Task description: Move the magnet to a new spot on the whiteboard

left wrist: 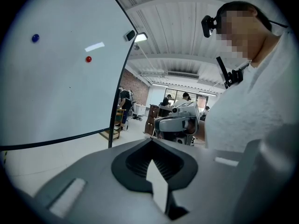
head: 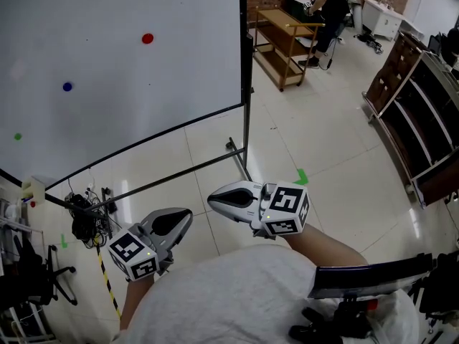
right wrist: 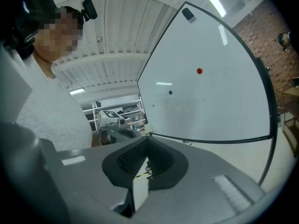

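The whiteboard (head: 107, 84) stands at the upper left on a black frame. On it sit a red magnet (head: 148, 39), a blue magnet (head: 67, 87) and a small green one (head: 18, 136). Both grippers hang low in front of the person's body, well short of the board. The left gripper (head: 186, 216) is shut with nothing in it, and so is the right gripper (head: 213, 201), which points left. From the left gripper (left wrist: 150, 139) the red magnet (left wrist: 88, 59) and blue magnet (left wrist: 35, 38) show far off. Beyond the right gripper (right wrist: 148, 137) the red magnet (right wrist: 199, 71) shows high on the board.
The board's stand leg (head: 240, 160) reaches onto the tiled floor. A wooden cart (head: 283, 31) and a person (head: 326, 6) are at the back. Dark shelving (head: 416, 113) lines the right side. Cables (head: 82, 213) lie under the board at left.
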Tool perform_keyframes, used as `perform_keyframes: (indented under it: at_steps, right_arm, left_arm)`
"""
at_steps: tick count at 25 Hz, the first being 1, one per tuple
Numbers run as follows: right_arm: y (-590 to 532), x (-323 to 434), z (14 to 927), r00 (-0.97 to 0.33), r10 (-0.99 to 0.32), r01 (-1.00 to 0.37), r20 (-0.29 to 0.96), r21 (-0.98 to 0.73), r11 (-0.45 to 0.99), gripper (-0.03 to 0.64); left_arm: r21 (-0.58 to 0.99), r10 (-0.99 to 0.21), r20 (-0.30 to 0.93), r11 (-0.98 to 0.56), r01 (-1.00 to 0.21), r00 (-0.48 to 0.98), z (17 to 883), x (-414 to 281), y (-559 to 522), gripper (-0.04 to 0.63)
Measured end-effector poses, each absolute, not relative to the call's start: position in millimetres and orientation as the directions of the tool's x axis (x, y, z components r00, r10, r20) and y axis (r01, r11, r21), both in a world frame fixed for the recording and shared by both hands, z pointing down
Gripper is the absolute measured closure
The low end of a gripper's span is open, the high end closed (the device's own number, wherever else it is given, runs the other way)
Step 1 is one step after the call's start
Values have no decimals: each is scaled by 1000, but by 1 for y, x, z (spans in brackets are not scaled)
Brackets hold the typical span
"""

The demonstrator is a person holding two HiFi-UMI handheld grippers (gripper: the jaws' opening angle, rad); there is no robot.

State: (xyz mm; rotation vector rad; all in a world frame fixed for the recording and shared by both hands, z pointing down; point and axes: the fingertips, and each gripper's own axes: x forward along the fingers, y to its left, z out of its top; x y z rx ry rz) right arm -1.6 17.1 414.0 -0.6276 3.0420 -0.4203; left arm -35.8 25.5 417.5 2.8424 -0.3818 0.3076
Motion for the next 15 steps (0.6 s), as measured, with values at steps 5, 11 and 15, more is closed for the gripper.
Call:
perform_keyframes:
  at_steps: [5,11,15]
  right_arm:
    - [15,-3,412,-926,-374,-374,46,-248,894,614]
    - [13,-8,416,-933,-355,-359,60,-247,900,614]
    - [13,-7,417,-930,-361,-366,68,-252,896,614]
  left_arm:
    - [221,-232,241,-932,-287,942,421,-33,26,609]
    - [233,-255,246,-921,-312,935,418,-36,21,609]
    - [234,-245,239,-925,-300,940,419,-35,21,609]
